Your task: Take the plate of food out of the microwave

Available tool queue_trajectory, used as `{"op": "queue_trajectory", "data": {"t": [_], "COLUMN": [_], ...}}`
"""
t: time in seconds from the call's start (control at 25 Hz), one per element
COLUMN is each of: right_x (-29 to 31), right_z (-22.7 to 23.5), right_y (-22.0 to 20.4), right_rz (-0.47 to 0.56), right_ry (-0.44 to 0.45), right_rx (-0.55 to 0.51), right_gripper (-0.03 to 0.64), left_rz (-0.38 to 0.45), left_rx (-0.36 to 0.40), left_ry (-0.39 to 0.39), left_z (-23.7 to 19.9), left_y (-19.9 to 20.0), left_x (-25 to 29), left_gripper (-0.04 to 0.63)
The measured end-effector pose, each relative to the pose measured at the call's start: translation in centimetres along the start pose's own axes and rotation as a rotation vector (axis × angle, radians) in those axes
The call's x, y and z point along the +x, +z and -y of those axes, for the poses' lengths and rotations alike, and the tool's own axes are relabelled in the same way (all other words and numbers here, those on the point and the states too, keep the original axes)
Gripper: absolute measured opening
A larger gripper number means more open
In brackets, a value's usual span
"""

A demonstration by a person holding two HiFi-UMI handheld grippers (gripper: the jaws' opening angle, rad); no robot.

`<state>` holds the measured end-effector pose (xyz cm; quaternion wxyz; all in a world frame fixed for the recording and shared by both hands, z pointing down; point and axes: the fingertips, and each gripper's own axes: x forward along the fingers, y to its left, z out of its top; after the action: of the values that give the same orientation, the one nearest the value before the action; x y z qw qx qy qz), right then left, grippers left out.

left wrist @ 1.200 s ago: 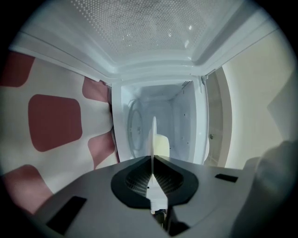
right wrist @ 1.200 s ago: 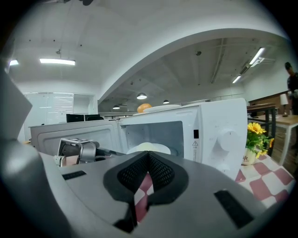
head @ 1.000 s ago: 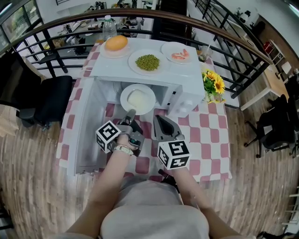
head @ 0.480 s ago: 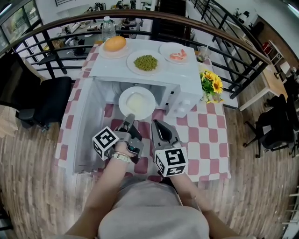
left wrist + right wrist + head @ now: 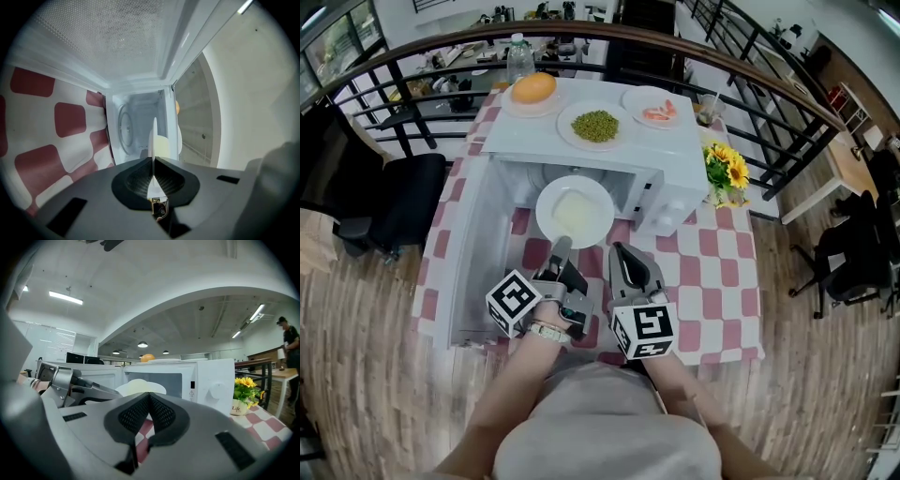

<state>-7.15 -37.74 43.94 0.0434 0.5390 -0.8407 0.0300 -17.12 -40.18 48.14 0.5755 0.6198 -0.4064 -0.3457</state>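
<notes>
A white plate of pale food sits half out of the white microwave, whose door hangs open to the left. My left gripper is shut on the plate's near rim and holds it level. In the left gripper view the plate runs edge-on between the jaws, with the microwave cavity beyond. My right gripper hovers just right of the left one, shut and empty. The right gripper view shows the plate beyond its jaws, in front of the microwave.
On top of the microwave stand plates with a bun, green peas and shrimp. A pot of yellow flowers stands right of it on the red-checked tablecloth. A black chair is at the left.
My left gripper has drawn back toward me and risen a little, bringing the plate further out of the microwave. The right gripper has hardly moved.
</notes>
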Motion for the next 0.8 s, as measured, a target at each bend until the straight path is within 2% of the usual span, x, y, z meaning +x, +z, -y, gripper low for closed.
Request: {"op": "queue_trajectory", "data": {"t": [0.16, 0.48, 0.8], "right_x": [-0.2, -0.4, -0.7], "right_z": [0.0, -0.2, -0.4], "right_y": [0.2, 0.1, 0.2], "right_rz": [0.006, -0.003, 0.005], "right_ry": [-0.008, 0.01, 0.011], "right_rx": [-0.002, -0.001, -0.004], "right_gripper": [0.023, 0.023, 0.023], "left_rz": [0.016, -0.013, -0.01], "left_rx": [0.003, -0.006, -0.004], "left_ry": [-0.032, -0.009, -0.024], "left_z": [0.8, 1.0, 1.4], "left_y": [-0.5, -1.6, -1.7], "left_x": [0.0, -0.1, -0.2], "left_gripper": [0.015, 0.017, 0.015]}}
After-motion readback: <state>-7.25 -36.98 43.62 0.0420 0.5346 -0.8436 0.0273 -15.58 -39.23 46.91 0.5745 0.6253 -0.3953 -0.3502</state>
